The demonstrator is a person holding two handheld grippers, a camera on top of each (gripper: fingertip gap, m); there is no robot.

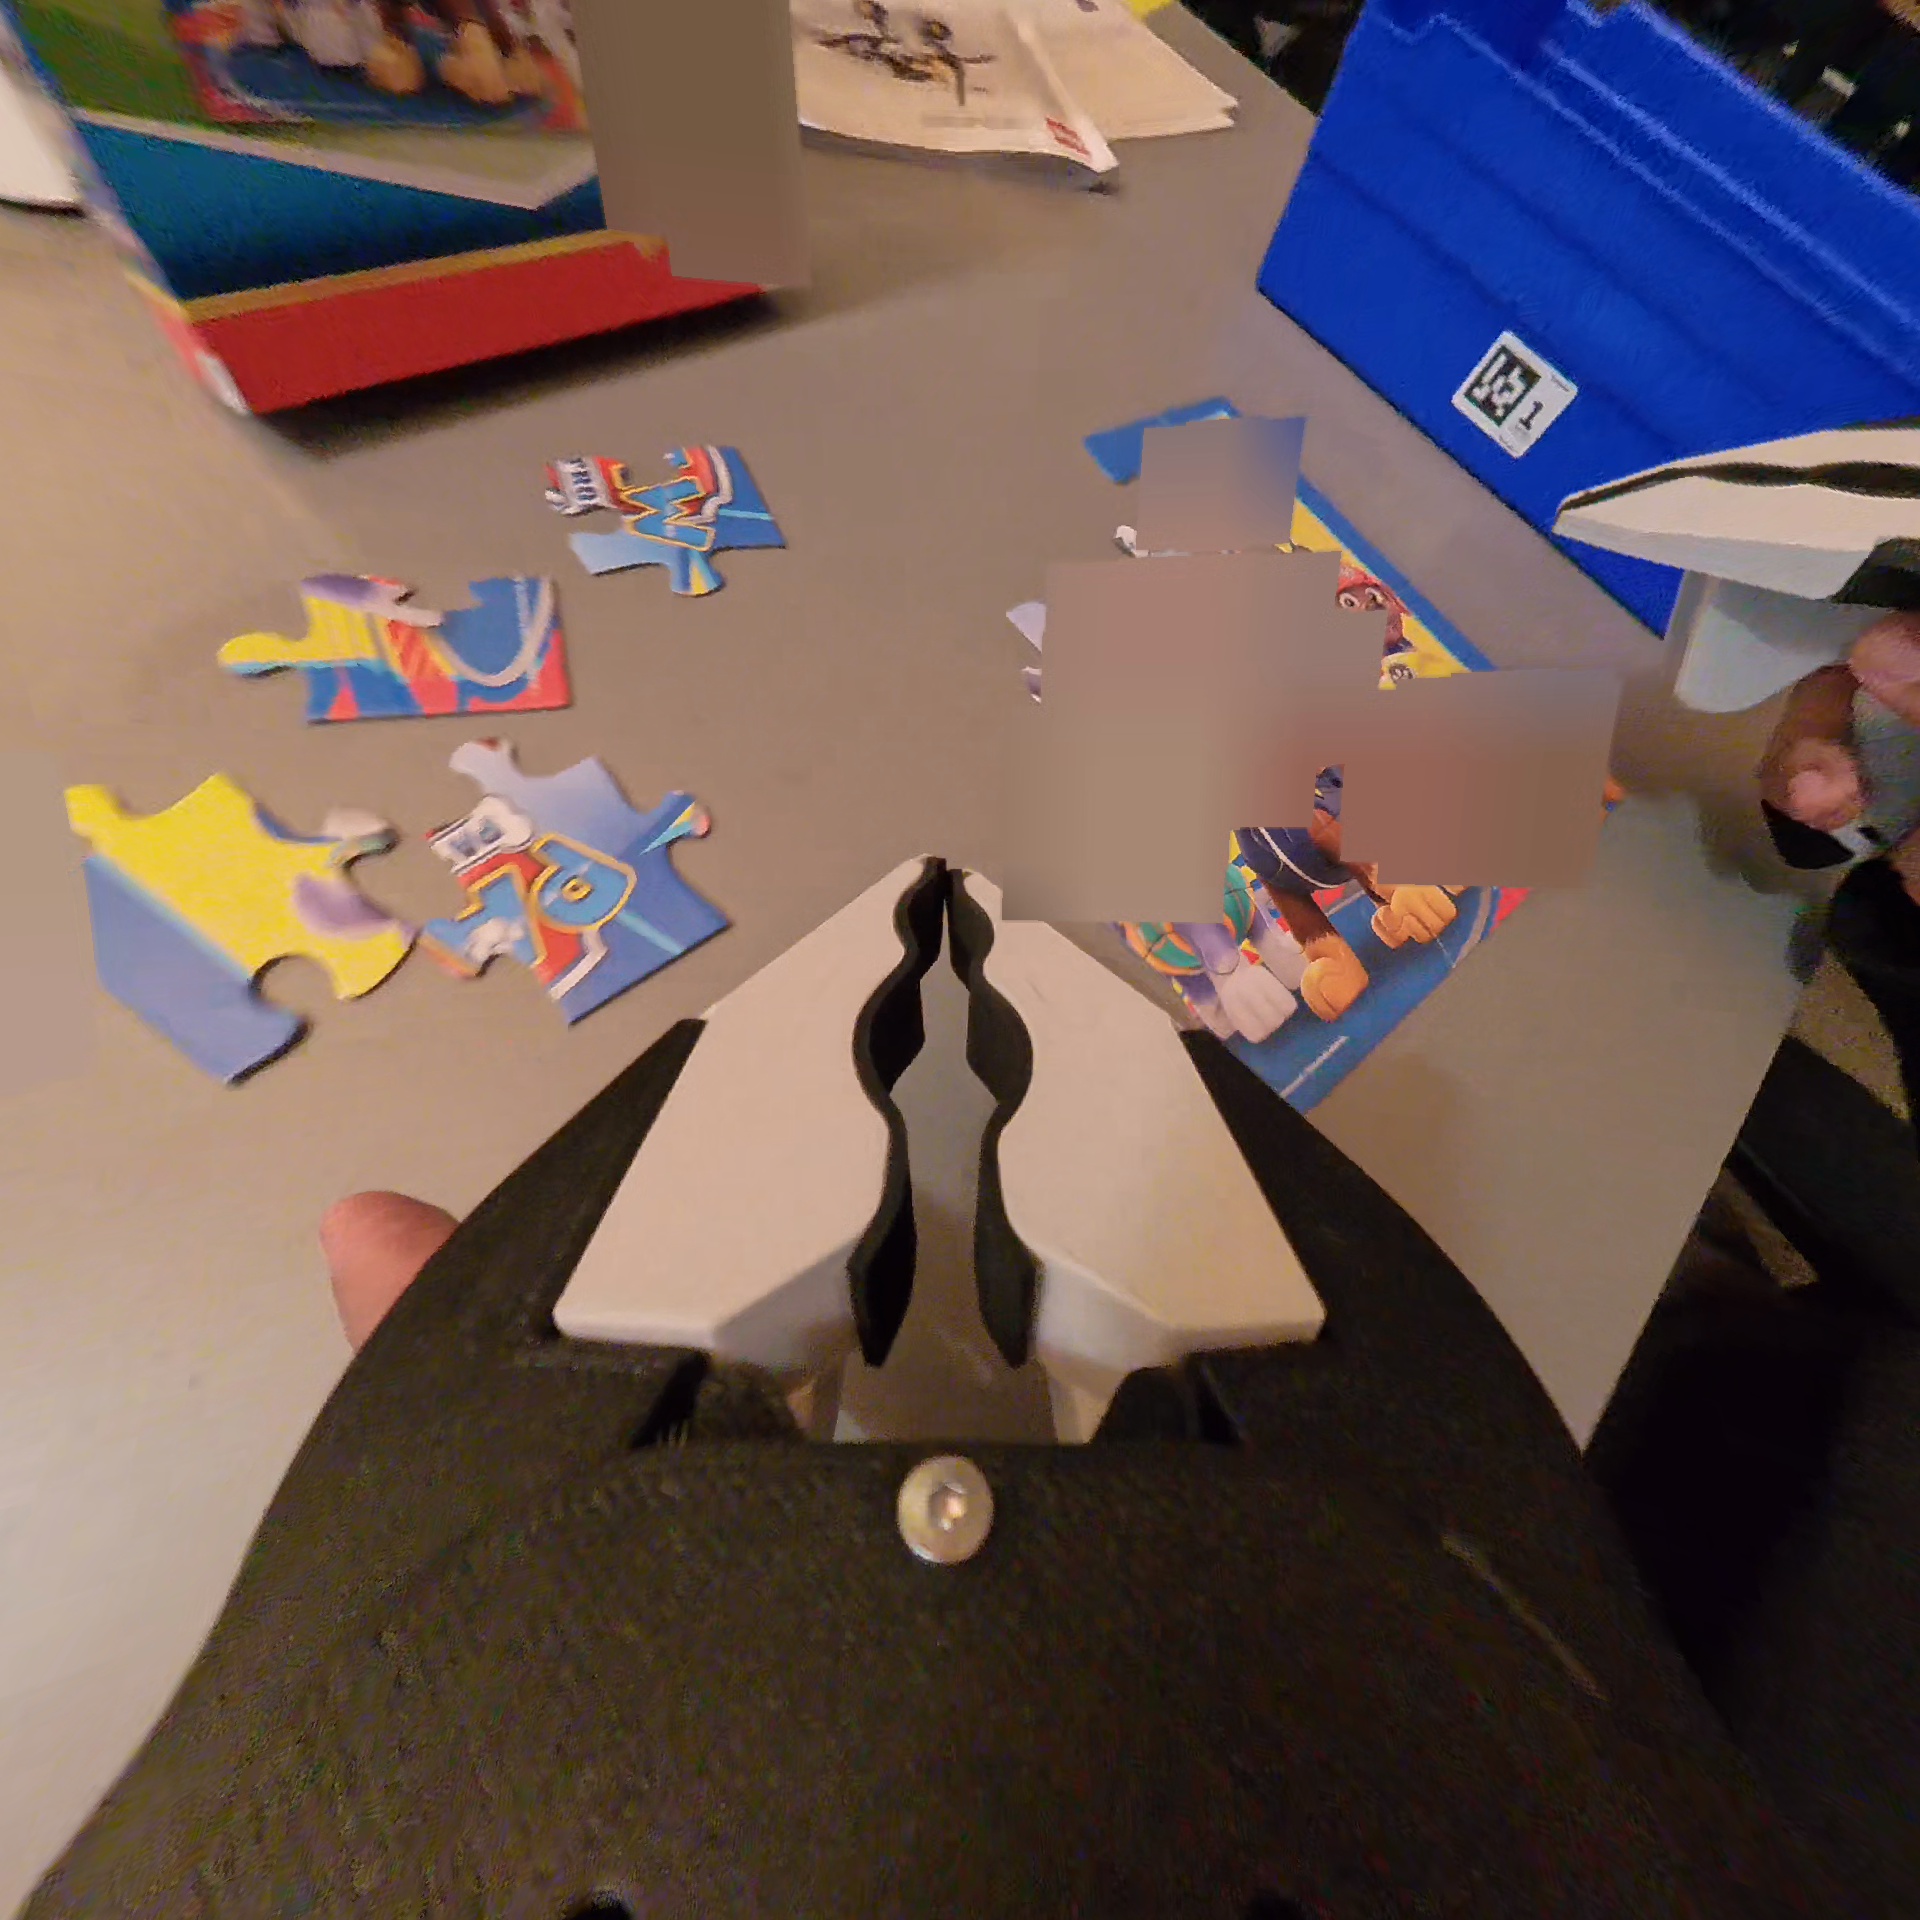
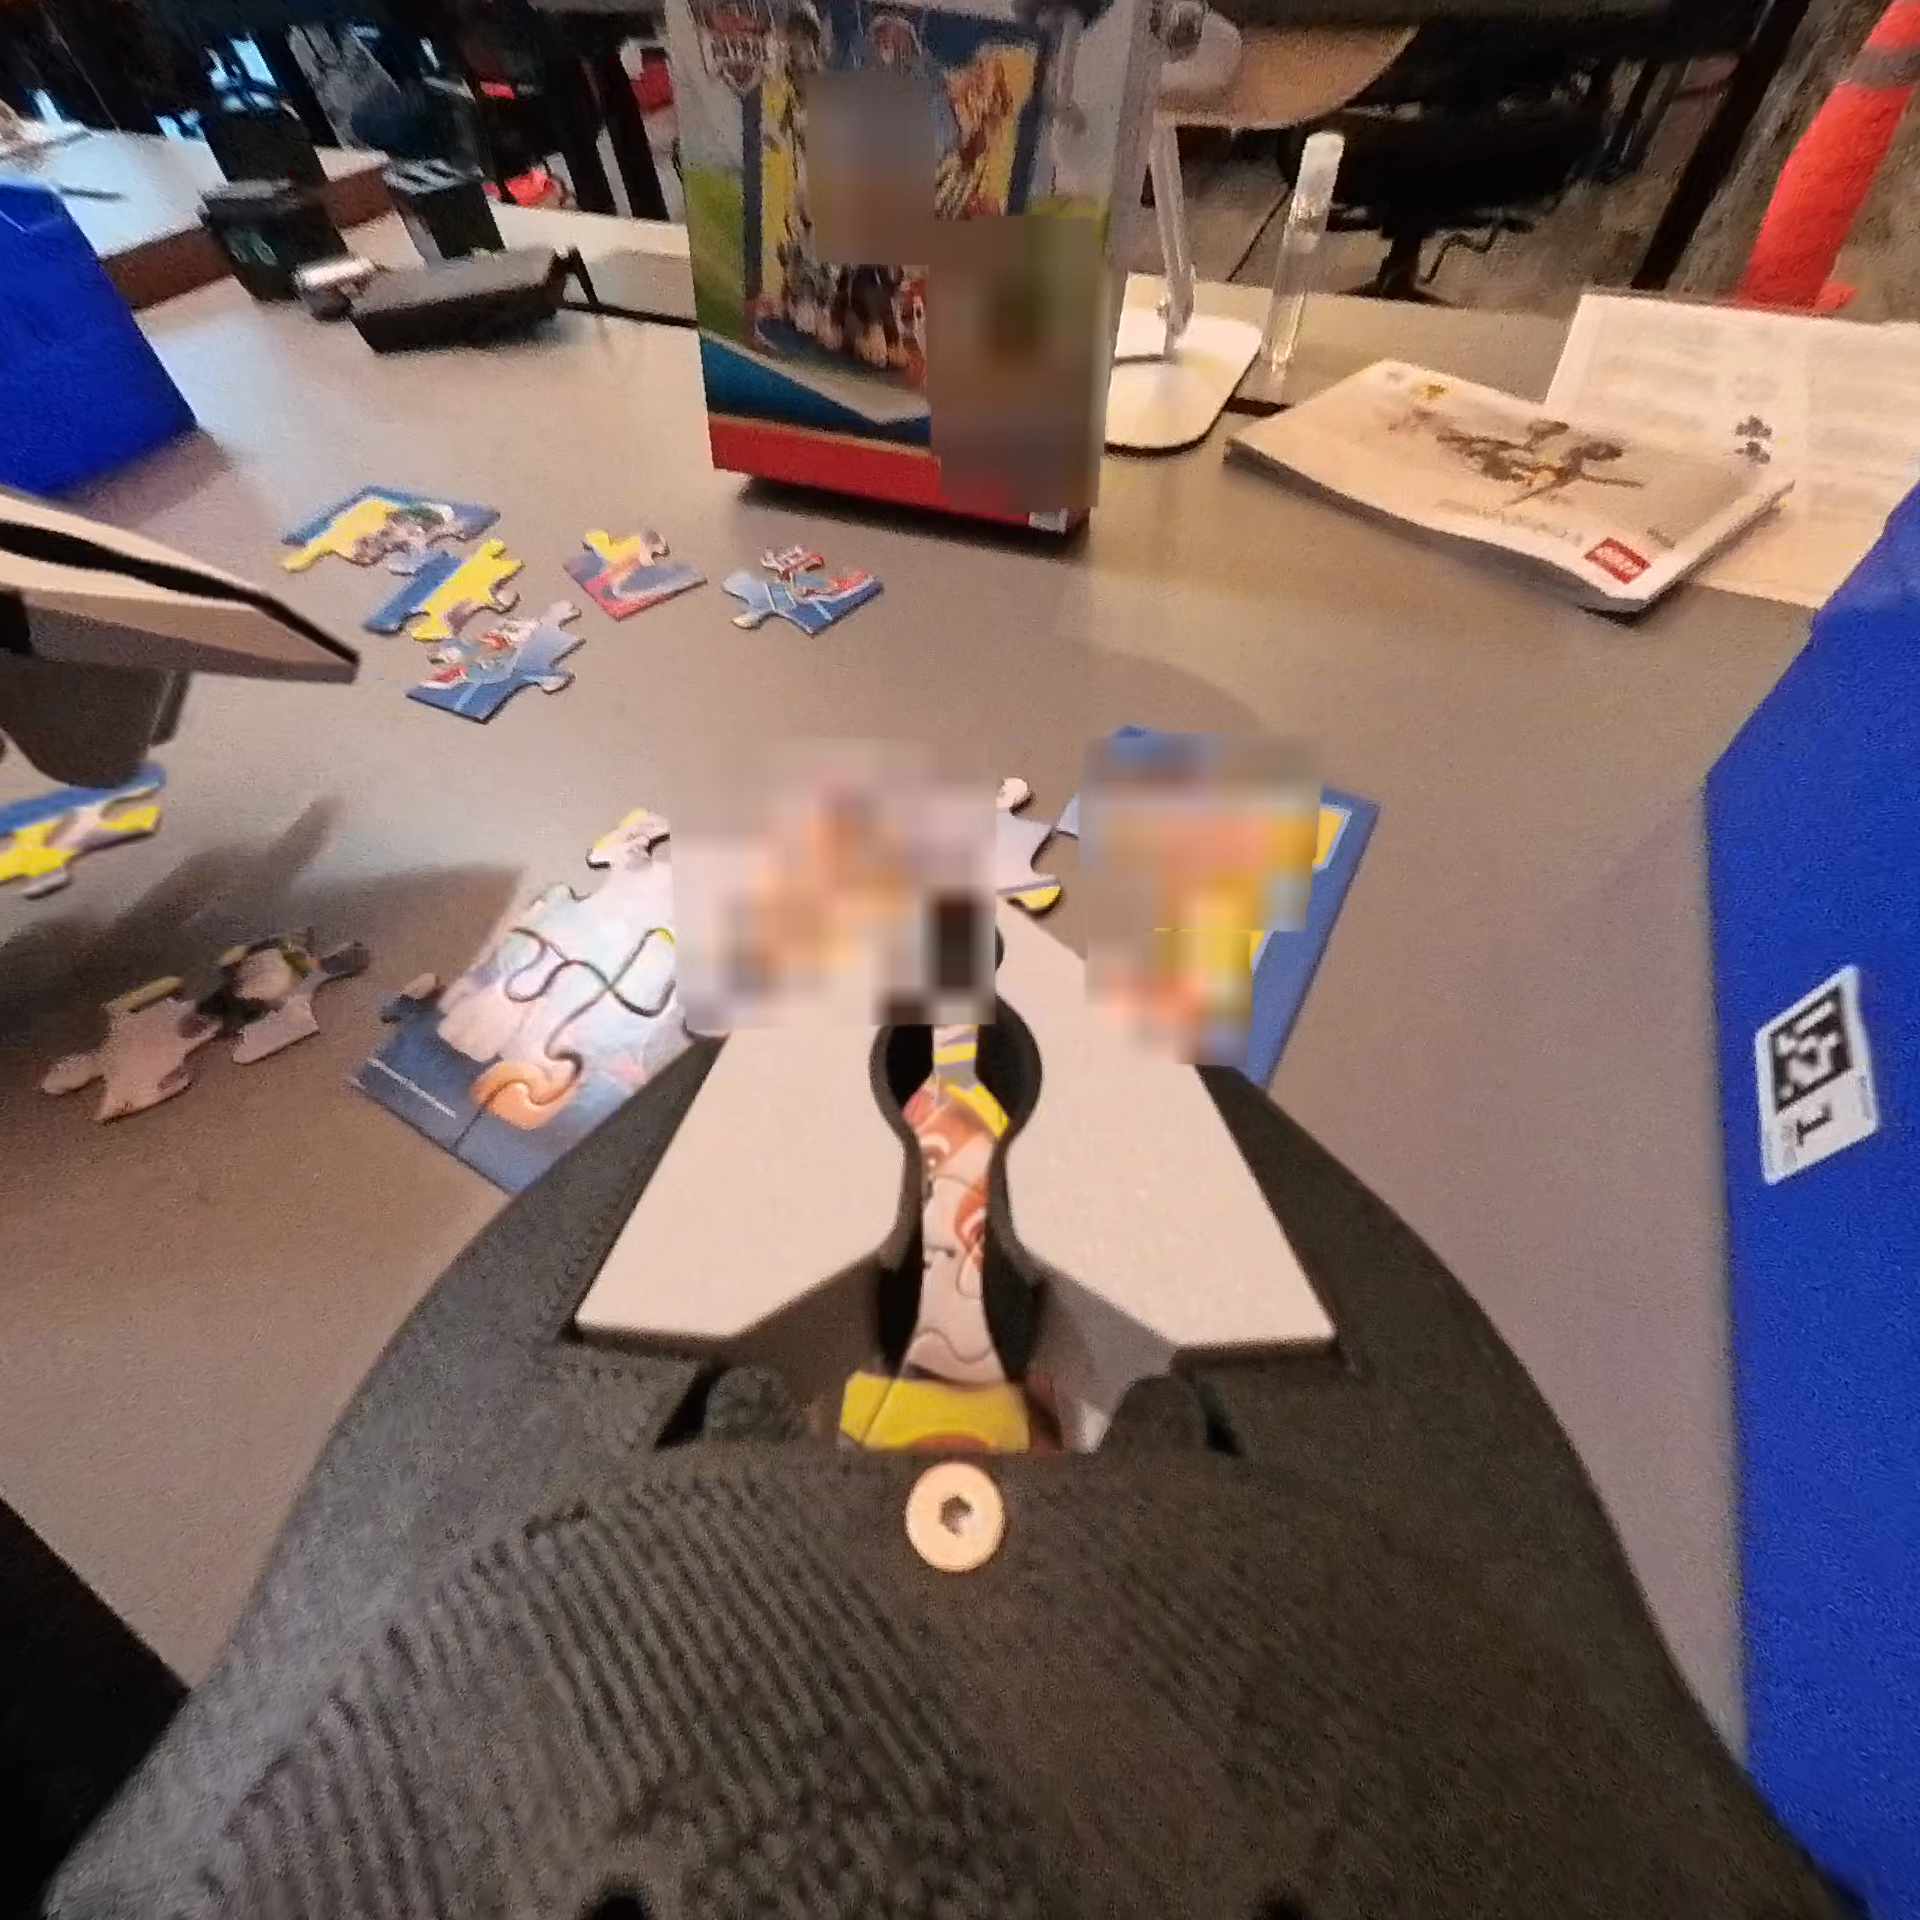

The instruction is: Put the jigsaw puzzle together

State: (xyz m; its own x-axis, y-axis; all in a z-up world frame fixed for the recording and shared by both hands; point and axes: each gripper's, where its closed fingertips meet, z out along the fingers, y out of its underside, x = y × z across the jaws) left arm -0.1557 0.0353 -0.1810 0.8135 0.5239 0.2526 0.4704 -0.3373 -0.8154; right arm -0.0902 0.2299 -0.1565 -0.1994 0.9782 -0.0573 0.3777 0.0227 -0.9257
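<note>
A grey tabletop point(image 1: 883, 416) carries a blue bin point(image 1: 1579, 208) at the right and a puzzle box point(image 2: 883, 260) standing upright at the far side. Near the middle lies a partly assembled puzzle point(image 1: 1351, 956), with the right gripper point(image 2: 951, 971) poised above it; a mosaic patch hides its fingertips, so how its jaws stand cannot be told. The left gripper point(image 1: 943, 883) hovers over bare tabletop, jaws clenched together on nothing, between the puzzle and four loose puzzle pieces point(image 1: 561, 883) scattered to its left. A booklet point(image 2: 1507, 478) lies beyond.
</note>
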